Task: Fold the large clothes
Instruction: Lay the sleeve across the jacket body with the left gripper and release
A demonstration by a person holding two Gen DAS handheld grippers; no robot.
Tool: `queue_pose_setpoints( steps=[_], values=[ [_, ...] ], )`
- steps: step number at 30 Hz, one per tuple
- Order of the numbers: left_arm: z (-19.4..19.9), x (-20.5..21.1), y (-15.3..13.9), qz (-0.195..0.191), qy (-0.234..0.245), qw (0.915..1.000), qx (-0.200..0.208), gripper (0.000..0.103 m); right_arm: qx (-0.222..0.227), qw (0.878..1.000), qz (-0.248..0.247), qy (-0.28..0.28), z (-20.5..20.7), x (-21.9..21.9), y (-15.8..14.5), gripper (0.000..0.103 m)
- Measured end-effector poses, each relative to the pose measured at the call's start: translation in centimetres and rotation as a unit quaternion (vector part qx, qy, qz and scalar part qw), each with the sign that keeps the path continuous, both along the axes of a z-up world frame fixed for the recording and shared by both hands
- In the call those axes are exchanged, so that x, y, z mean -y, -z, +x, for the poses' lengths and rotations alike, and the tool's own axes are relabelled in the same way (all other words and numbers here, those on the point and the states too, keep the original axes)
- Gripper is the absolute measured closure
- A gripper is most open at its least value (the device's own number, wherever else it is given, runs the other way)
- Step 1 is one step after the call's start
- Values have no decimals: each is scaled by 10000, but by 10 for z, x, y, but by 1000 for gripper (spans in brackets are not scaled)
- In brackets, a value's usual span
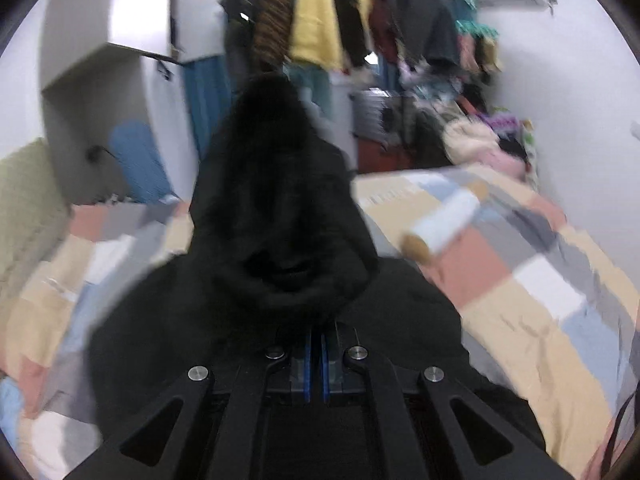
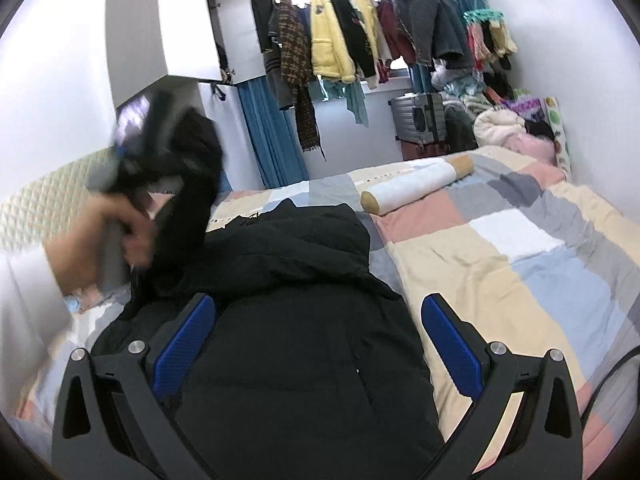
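A large black padded coat [image 2: 288, 320] lies on the patchwork bed. In the left wrist view my left gripper [image 1: 316, 344] is shut on a fold of the black coat [image 1: 280, 220] and lifts it, so the fabric hangs in front of the camera. From the right wrist view the left gripper [image 2: 168, 184] shows blurred at the left, raised above the bed with a coat sleeve draped from it. My right gripper [image 2: 320, 320] is open, its blue pads [image 2: 448, 344] spread over the coat's body, holding nothing.
A patchwork bedspread [image 2: 520, 264] covers the bed. A white bolster with tan ends [image 2: 416, 188] lies across it beyond the coat. A rail of hanging clothes [image 2: 352, 32], a suitcase [image 2: 420, 120] and a clothes pile [image 2: 500, 120] stand at the back. A padded headboard [image 2: 48, 204] is at left.
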State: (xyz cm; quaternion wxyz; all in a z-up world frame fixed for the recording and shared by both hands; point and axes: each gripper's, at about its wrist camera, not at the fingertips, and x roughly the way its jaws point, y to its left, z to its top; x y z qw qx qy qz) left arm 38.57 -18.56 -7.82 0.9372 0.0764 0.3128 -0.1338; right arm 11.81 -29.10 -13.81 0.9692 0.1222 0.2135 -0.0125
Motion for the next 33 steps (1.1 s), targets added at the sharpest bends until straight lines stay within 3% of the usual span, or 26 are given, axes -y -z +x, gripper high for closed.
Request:
queue_pose_setpoints(
  steps=[3,5,7,8,12,17,21,25,27,28,29,33],
  values=[
    [13,24,46,95,102,9995,-269,100,-30,9999,128,36,4,5,5,0],
    [26,33,79,100,186,9971,-736,100,-89,9998,181,38,9,7,10,0],
    [36,40,117,403,210,9920,-1181,100,-133,9998,139,23,15,4,14,0],
    [37,42,124,430,204,9923,-1146,101,-184,9998,82,8,20,2,17,0],
    [44,27,128,-300,41,9916,-1260,101,-288,9995,71,-126,32,-4,28,0],
    [34,21,127,-249,230,9943,-1007,100,-238,9996,115,-112,41,-4,32,0],
    [-3,21,120,41,402,9968,-687,98,-242,9996,103,-69,42,-3,34,0],
    [-24,15,114,80,335,9950,-941,83,-120,9999,100,-16,36,-3,29,0],
    [-37,11,107,31,350,9948,-954,52,25,9999,157,31,29,-1,24,0],
    [-53,7,100,76,338,9969,-711,26,71,9998,147,73,26,0,23,0],
    [-61,6,95,104,367,9977,-563,19,74,9998,134,110,25,0,22,0],
    [-100,-14,75,134,429,9983,-363,19,-1,9999,64,136,22,-3,21,0]
  ],
)
